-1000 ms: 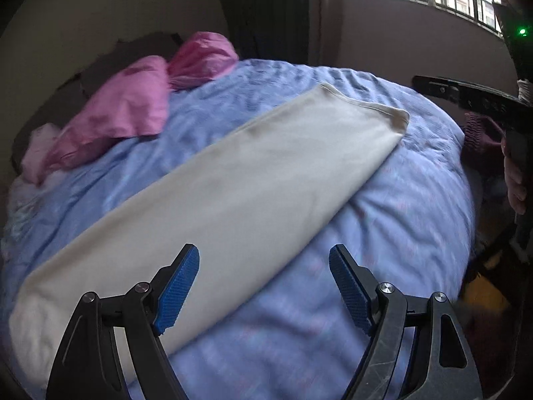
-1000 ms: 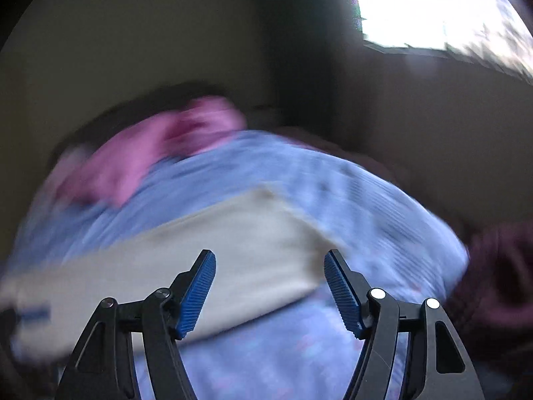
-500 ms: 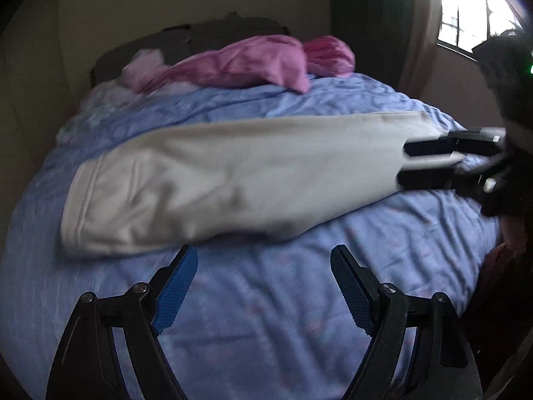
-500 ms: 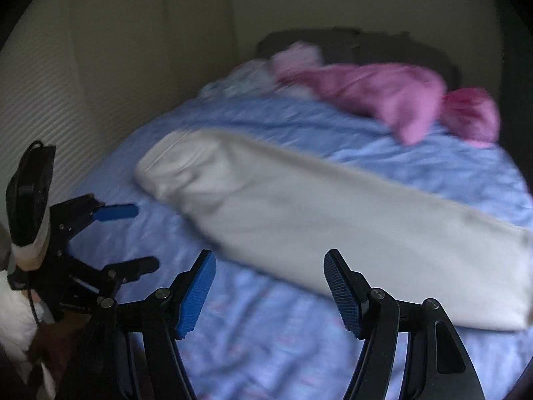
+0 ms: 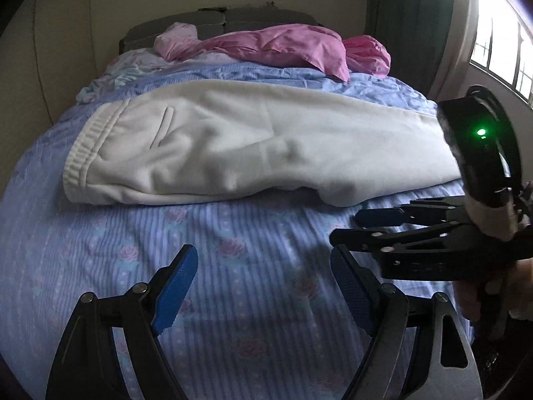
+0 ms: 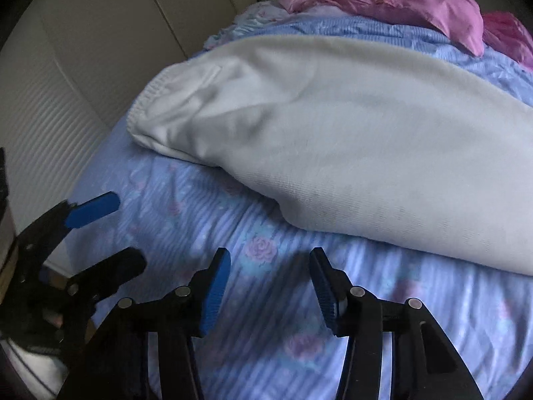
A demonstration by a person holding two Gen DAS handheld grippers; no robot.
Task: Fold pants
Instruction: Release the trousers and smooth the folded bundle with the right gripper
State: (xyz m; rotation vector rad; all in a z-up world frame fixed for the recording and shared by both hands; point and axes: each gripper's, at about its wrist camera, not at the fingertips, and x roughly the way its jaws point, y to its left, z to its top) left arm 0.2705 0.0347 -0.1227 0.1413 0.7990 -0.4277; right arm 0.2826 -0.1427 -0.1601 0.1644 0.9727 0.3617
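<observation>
Blue ribbed pads line both claws, each carried on black plastic linkage arms with round silver rivets. The left claw [image 5: 263, 290] hovers low over the bed [image 5: 233, 266] near its front edge, pointing toward the headboard, its jaws spread wide with nothing between them. The right claw [image 6: 269, 286] hovers over the same stretch of bedding a little to the right, jaws also parted, though less widely, and holding nothing; in the left wrist view it [image 5: 346, 226] reaches in from the right side, turned on its side so one finger lies above the other, just short of the near edge of the pants [image 5: 260, 143]. These cream pants, a soft fleecy knit, lie lengthwise across the middle of the bed, folded so the legs lie stacked as one long band, with the gathered elastic waistband at the left end and a slit pocket just beside it; the leg end runs off to the right behind the right claw's body. Shallow rumples mark the fabric around the seat. Beneath them is a light blue bedspread with fine stripes and printed pink roses. A crumpled pink cloth [image 5: 283, 46], smooth and slightly shiny, is heaped at the head of the bed, well apart from the pants.
</observation>
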